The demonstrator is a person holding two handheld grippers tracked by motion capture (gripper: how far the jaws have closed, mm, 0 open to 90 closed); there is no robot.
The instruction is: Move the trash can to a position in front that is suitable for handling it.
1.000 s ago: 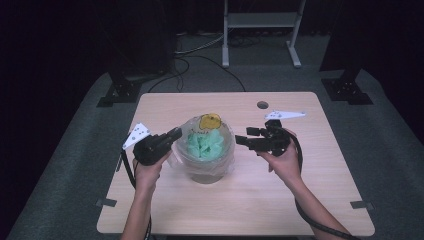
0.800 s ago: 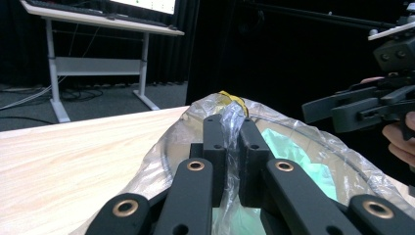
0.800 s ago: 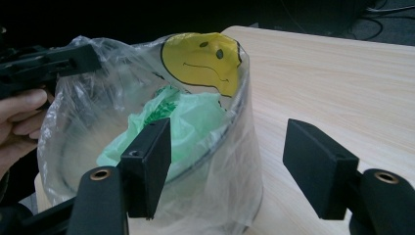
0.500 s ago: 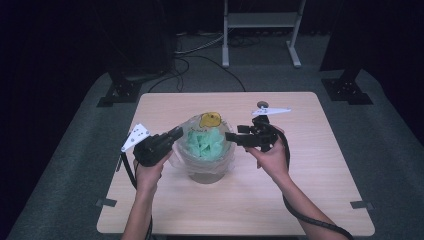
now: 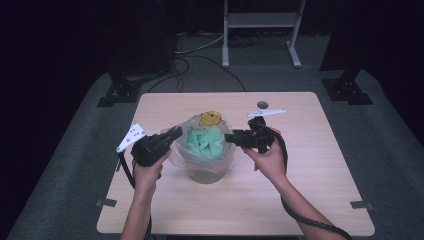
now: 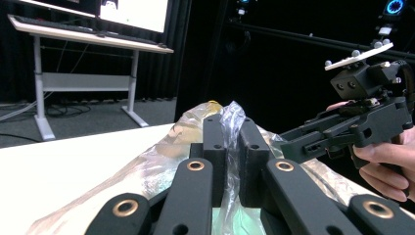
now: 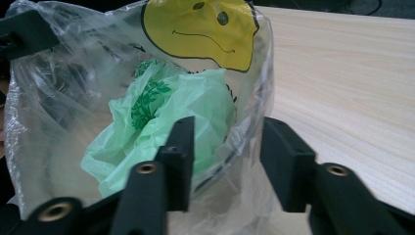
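Your left gripper (image 6: 227, 161) is pinching the bag (image 5: 200, 155); your right gripper (image 7: 225, 161) is closing astride its rim, not yet gripping.

Your clear plastic bag (image 7: 244, 161) carries a yellow smiley face (image 7: 200, 24) outlined in black, with black eyes and a wavy black mouth. Inside it you have a crumpled mint-green bag (image 7: 161, 122) printed with a darker green leaf pattern. Your left tongs (image 6: 229, 147) are matt black with copper-coloured rivet rings, and your right tongs (image 7: 225, 161) match them. The bench (image 5: 300, 170) under you is pale wood with a fine grain. The floor (image 5: 70, 130) around it is grey.
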